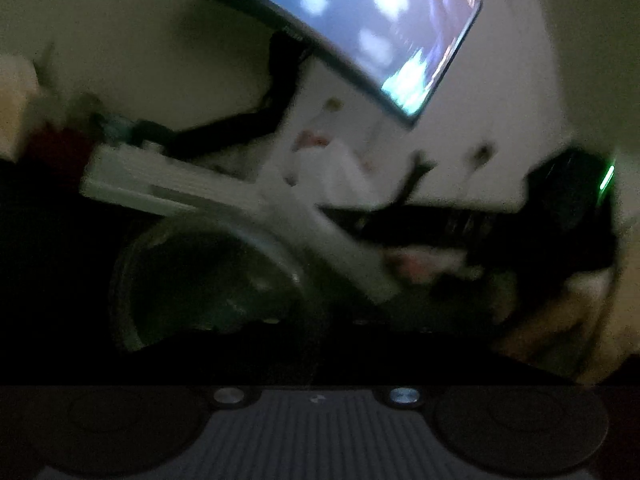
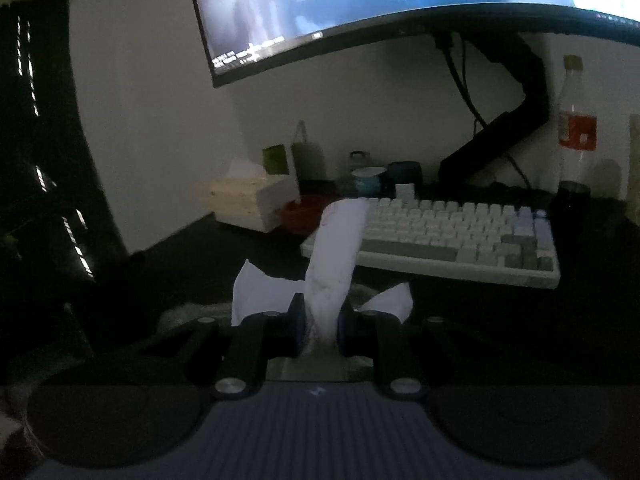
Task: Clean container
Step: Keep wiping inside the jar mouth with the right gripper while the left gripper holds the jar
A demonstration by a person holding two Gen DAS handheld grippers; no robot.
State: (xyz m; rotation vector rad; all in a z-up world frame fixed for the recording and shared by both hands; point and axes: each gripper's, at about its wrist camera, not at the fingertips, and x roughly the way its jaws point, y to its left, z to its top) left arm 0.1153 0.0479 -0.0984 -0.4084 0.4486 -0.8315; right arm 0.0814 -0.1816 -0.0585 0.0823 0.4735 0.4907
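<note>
Wiping looks like the step in hand. Best done by steadying the container (image 1: 200,276) first, leading with the paper rather than bare fingers, pressing lightly around the inner wall, then across the base. Worth turning to a fresh face once soiled.

Nearest, right gripper (image 2: 320,322) nearly pressed together, pinching a twisted white tissue (image 2: 334,252), loose end standing up past the pads. Left gripper (image 1: 318,340) closed tight, fingers lost in dark and blur; cannot tell whether anything is caught between them.

Just ahead of it in the left wrist view, container clear and round, low on the dark desk (image 2: 480,320), badly smeared.

Farther back, white keyboard (image 2: 440,236), pale tissue box (image 2: 244,200), bottle with red label (image 2: 576,120), and lit monitor (image 2: 360,0) above.
</note>
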